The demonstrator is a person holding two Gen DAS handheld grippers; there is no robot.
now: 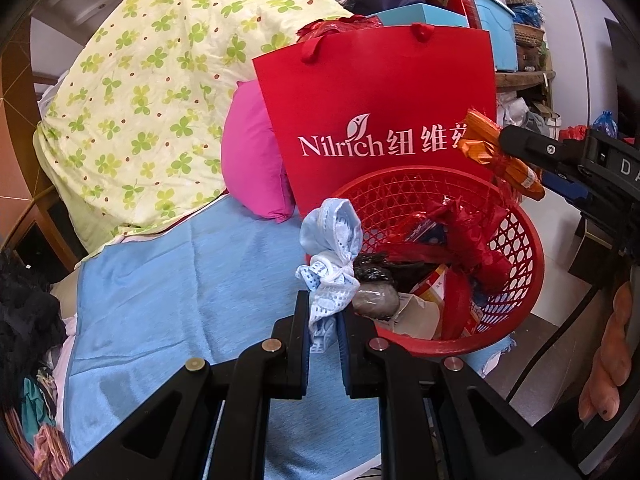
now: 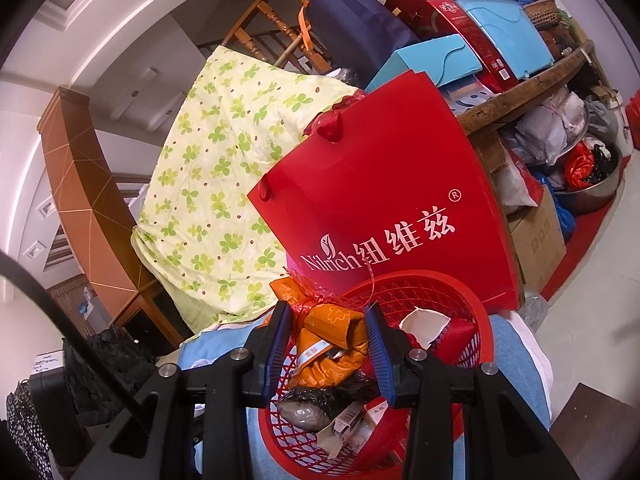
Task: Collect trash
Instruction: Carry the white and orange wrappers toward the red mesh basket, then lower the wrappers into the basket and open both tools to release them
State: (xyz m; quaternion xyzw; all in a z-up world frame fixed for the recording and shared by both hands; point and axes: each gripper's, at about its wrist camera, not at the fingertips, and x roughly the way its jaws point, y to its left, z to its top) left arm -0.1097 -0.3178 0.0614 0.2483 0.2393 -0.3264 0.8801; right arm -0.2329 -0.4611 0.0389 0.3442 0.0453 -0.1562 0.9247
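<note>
A red plastic basket sits on the blue bedsheet, holding red wrappers, paper scraps and a dark bag. My left gripper is shut on a crumpled pale blue and white wrapper, held just at the basket's left rim. My right gripper is shut on an orange packet tied with red string, hanging above the basket. In the left wrist view the right gripper comes in from the right with a hand below it.
A red paper bag stands behind the basket. A clover-print quilt and a pink pillow lie to the left. Boxes and bundles crowd the shelves at the back right. Dark clothing lies at far left.
</note>
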